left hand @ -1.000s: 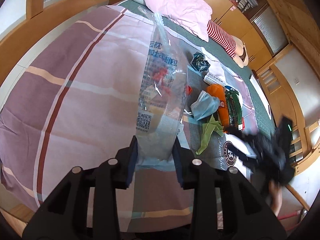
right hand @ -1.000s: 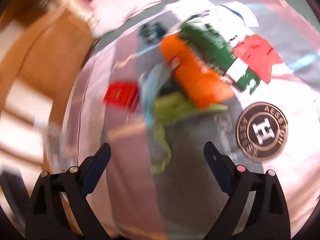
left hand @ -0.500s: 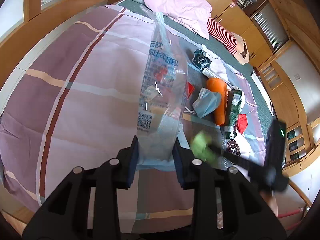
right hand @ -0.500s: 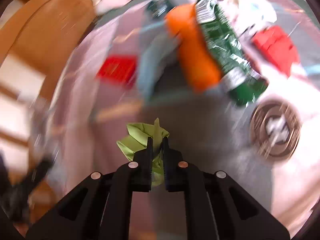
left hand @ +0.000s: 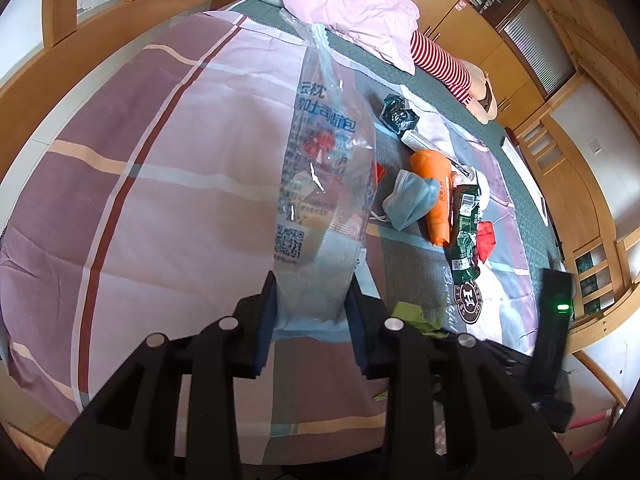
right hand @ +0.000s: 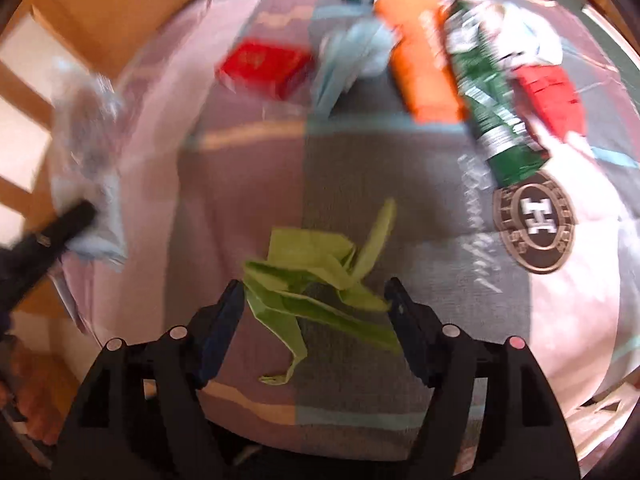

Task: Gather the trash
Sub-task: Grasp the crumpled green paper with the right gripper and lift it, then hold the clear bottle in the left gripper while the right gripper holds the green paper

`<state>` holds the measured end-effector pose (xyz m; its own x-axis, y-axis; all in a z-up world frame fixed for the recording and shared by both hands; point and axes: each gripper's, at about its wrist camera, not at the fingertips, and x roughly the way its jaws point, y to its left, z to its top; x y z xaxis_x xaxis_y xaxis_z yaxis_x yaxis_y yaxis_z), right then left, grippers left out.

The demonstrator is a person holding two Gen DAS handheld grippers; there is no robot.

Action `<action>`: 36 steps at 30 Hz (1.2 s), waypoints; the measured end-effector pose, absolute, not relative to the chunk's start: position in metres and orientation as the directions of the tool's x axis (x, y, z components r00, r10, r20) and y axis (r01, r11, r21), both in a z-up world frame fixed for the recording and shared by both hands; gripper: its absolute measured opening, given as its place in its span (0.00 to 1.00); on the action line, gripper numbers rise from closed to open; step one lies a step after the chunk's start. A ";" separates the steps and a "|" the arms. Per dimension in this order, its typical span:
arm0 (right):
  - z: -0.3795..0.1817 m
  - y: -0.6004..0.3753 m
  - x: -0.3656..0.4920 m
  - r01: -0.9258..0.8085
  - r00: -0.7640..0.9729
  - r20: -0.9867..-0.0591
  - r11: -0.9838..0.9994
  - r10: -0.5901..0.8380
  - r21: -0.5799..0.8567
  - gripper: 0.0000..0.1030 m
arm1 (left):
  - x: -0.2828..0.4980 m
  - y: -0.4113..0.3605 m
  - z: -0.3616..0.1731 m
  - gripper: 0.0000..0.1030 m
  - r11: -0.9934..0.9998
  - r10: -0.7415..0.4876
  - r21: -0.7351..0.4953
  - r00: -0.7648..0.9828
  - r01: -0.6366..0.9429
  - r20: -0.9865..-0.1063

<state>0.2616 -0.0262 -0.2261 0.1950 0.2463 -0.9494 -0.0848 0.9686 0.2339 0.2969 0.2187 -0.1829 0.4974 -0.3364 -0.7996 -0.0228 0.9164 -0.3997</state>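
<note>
Left gripper pinches clear printed plastic bag upright above striped bedspread. Right gripper, jaws just opened wide, green crumpled wrapper loose between them on bed. Further right: blue mask, orange packet, green snack bag.

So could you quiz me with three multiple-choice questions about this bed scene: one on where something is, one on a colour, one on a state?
1. Where is the green crumpled paper?
A. between the right hand-held gripper's fingers
B. on the pillow
C. inside the bag

2. What colour is the wrapper beside the blue face mask?
A. yellow
B. orange
C. black

3. What is the left hand-held gripper doing?
A. hanging empty
B. clamping the clear plastic bag
C. lifting the mask

Answers: 1 A, it sits between the open fingers; 2 B, orange touches the mask; 3 B, the pads press the bag's end.
</note>
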 end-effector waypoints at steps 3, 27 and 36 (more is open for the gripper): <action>-0.231 -0.015 0.270 -0.135 0.206 -0.961 0.978 0.187 0.162 0.69 | 0.295 0.217 -0.181 0.32 0.915 -0.344 -0.404 0.506 -0.009 -0.791; -0.163 -0.028 0.218 -0.110 0.577 -0.809 0.992 0.111 0.058 0.23 | 0.285 0.196 -0.156 0.32 0.940 -0.326 -0.319 0.608 0.124 -0.724; -0.150 -0.017 0.197 -0.127 0.633 -0.771 0.992 0.075 -0.008 0.23 | 0.265 0.189 -0.129 0.32 0.943 -0.327 -0.266 0.714 0.202 -0.619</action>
<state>0.1972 -0.0172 -0.1499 0.6330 0.0750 -0.7705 -0.1274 0.9918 -0.0081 0.2653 0.1893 -0.1289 0.7137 -0.3272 -0.6194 0.2017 0.9427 -0.2657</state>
